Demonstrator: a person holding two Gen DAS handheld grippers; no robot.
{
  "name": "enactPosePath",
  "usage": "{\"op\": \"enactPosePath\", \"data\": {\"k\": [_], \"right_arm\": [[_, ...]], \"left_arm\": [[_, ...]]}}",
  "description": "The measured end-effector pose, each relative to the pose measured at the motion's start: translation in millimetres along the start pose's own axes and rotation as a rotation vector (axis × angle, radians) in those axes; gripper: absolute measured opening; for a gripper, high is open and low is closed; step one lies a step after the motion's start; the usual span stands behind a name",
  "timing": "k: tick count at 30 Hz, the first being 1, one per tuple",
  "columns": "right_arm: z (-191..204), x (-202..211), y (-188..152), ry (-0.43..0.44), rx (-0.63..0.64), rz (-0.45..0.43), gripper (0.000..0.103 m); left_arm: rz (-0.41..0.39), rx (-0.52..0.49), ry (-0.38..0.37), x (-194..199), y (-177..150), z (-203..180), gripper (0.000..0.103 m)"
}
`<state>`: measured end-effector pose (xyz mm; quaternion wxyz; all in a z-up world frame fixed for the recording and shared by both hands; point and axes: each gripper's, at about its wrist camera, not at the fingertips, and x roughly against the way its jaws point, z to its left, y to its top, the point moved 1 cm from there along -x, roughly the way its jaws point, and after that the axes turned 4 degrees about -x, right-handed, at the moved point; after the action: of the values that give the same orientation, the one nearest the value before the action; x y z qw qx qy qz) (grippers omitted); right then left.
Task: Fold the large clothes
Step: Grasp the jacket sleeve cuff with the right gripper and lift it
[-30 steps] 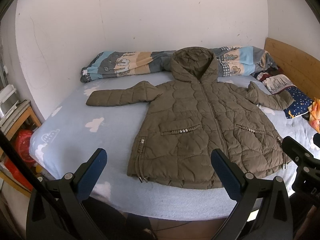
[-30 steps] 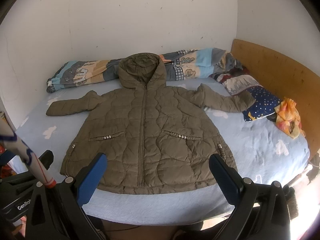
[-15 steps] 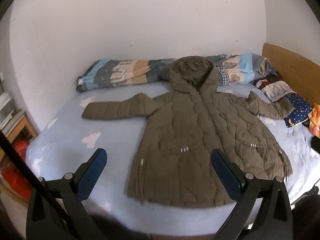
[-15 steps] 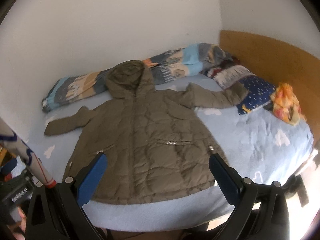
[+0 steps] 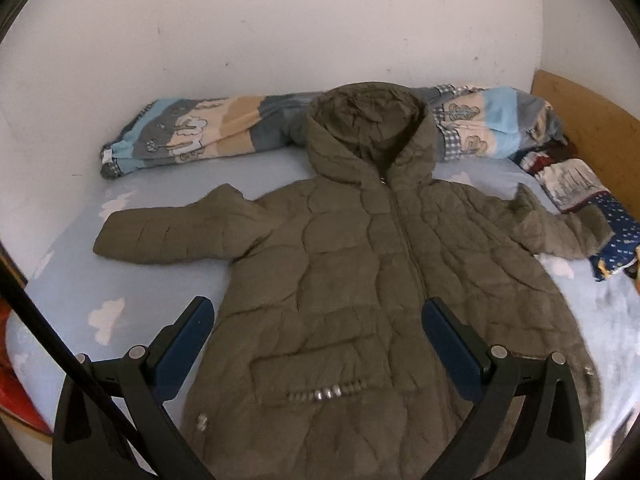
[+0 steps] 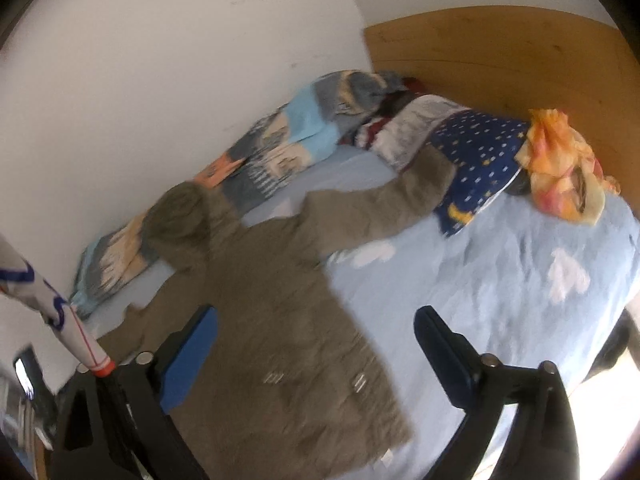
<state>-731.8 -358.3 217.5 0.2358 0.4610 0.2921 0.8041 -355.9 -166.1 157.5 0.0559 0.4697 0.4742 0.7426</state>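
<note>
An olive quilted hooded coat (image 5: pixel 360 280) lies flat and zipped on the light blue bed, hood toward the wall, both sleeves spread out. My left gripper (image 5: pixel 316 340) is open above the coat's lower left part, near the pocket with metal studs. In the right wrist view the coat (image 6: pixel 276 320) looks blurred and tilted. My right gripper (image 6: pixel 316 344) is open over its right hem side, with the right sleeve (image 6: pixel 380 208) reaching toward the pillows. Nothing is held.
A rolled patterned blanket (image 5: pixel 192 136) lies along the wall behind the hood. Pillows (image 6: pixel 476 148) and an orange cloth (image 6: pixel 560 168) sit by the wooden headboard (image 6: pixel 500 60). The bed sheet (image 6: pixel 520 264) shows clouds. A red object (image 5: pixel 16 392) sits left of the bed.
Both grippers moved forward over the bed toward the coat. The right wrist view swung right and tilted, now facing the right sleeve and pillows.
</note>
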Motion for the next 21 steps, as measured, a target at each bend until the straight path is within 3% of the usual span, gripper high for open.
{"op": "enactPosePath", "data": {"k": [3, 5, 7, 10, 16, 21], "right_arm": [[-43, -44, 47, -0.046, -0.064, 0.003, 0.082], [-69, -72, 72, -0.068, -0.100, 0.010, 0.071], [-100, -105, 100, -0.085, -0.130, 0.019, 0.068], [-140, -153, 127, -0.068, -0.230, 0.058, 0.049], [-190, -223, 159, -0.065, -0.348, 0.072, 0.043], [-211, -266, 174, -0.149, -0.350, 0.091, 0.043]], "left_arm": [[0.021, -0.053, 0.026, -18, -4, -6, 0.103], [-0.017, -0.072, 0.041, -23, 1, -6, 0.103], [-0.026, -0.091, 0.056, -30, 5, -6, 0.103], [0.000, -0.094, 0.058, -46, 8, -4, 0.103], [0.070, -0.056, 0.029, -70, 5, 4, 0.103], [0.061, -0.055, 0.046, -73, 5, 4, 0.103]]}}
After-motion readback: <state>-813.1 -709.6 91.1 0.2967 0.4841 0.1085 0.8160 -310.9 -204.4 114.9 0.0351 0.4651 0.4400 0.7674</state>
